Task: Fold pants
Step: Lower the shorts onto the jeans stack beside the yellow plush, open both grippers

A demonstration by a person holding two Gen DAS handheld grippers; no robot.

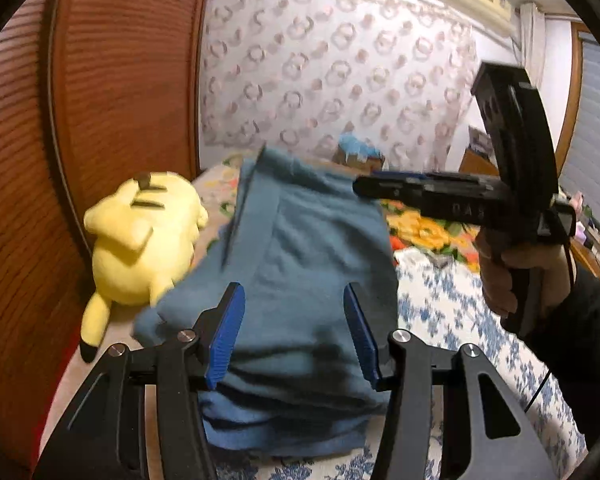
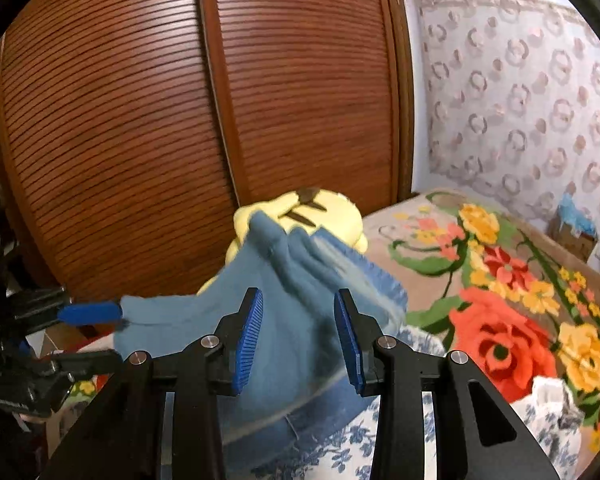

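- Looking down both claws, I see the pants (image 1: 300, 248) as a blue, fleecy bundle lying on the bed (image 1: 460, 320), touching the yellow plush toy (image 1: 140, 240) on the wardrobe (image 1: 120, 80) side.
- My left claw (image 1: 294, 334) stands released, blue pads apart with cloth below and between them but no pad pressing it.
- My right claw (image 2: 298, 338) is likewise released over the bundle; in the left view it shows side-on past the pants' far end.
- Judging by the limp drape and soft creases, the pants are light, floppy and not slippery; they would sag from any single hold, so I would pinch layered edges or corners, one claw each.
- Their long axis appears to run from my left claw away toward the plush toy's head and the patterned wall (image 1: 340, 60); which end is the waistband I cannot tell.
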